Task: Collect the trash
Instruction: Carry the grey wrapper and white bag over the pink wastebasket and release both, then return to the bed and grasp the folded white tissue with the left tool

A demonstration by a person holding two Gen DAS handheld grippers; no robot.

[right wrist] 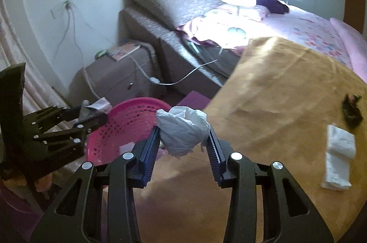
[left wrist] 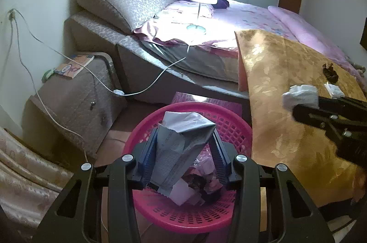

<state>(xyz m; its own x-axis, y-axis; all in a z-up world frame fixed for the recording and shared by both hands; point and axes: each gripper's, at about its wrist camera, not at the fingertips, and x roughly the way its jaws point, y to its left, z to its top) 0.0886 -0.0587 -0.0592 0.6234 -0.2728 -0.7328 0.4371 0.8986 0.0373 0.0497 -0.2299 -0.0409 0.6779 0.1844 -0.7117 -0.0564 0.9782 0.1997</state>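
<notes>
1. Left gripper point(left wrist: 185, 139). We hold it above the pink basket point(left wrist: 240, 128), pointing down into it. Its jaws pinch a crumpled grey paper packet point(left wrist: 181, 146), which hangs directly over the basket opening. In the right wrist view this same gripper point(right wrist: 96, 115) shows from the side at the basket's near rim, the packet end sticking out of it.

2. Pink basket. It stands on the floor between the bedside cabinet point(left wrist: 75, 100) and the table with the golden cloth point(left wrist: 286, 128). It already holds paper scraps and a dark lump at the bottom.

3. Right gripper point(right wrist: 183, 135). Its jaws are pressed onto a crumpled white tissue wad point(right wrist: 183, 128), held over the table edge just beside the basket. The blur in this view suggests we are carrying it across.

4. Remaining on the golden cloth: a folded white tissue point(right wrist: 339, 151) and a dark clump of litter point(right wrist: 351, 112), both well apart from the basket.

Step in hand, as we judge it: delivery of two held pieces to the basket. Next move calls for spreading the left jaws so the packet drops inside, then bringing the right gripper fully over the opening before release, so the light wad does not land on the rim or floor.
</notes>
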